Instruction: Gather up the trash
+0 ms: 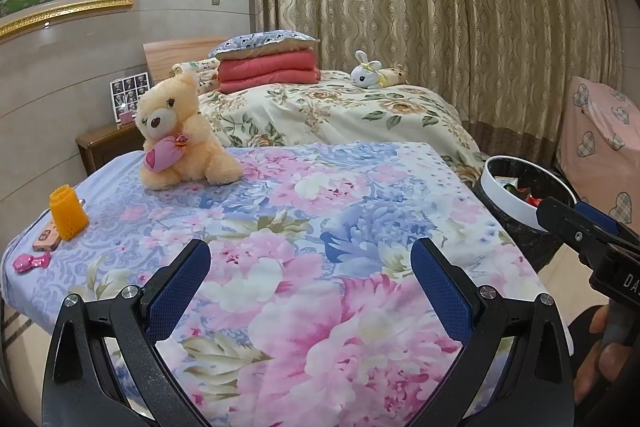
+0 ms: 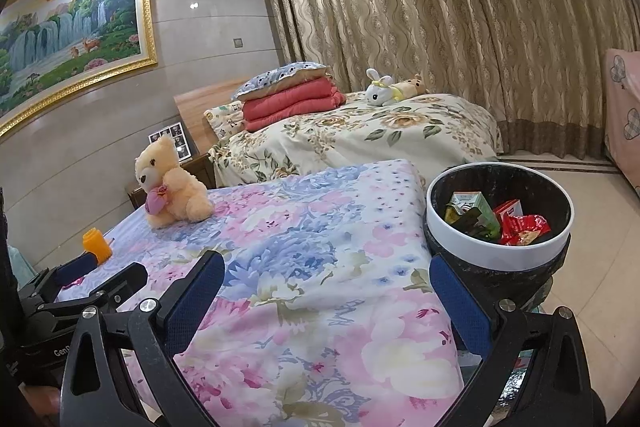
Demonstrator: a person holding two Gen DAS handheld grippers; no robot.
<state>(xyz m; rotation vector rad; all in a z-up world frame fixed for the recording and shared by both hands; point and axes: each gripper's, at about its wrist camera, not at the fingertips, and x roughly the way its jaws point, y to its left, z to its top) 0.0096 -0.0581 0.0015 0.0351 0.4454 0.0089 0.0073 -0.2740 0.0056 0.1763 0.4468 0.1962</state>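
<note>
2 open grippers, left gripper (image 1: 310,263) and right gripper (image 2: 327,277), over glossy floral sheet (image 1: 320,211).

Bin (image 2: 498,251) right of bed (image 2: 304,267)

Printed cotton-like sheet (image 1: 320,219), matt. Plush, fuzzy bear (image 1: 180,135). Bin (image 2: 496,251): smooth white plastic rim, glossy black liner. Orange sleeve (image 1: 68,213) looks like foam netting. Floor (image 2: 592,227) is glossy tile.

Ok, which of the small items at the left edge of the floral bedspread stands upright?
The orange foam-net sleeve stands upright. The pink crumpled wrapper and the phone in its orange case beside it both lie flat.
</note>
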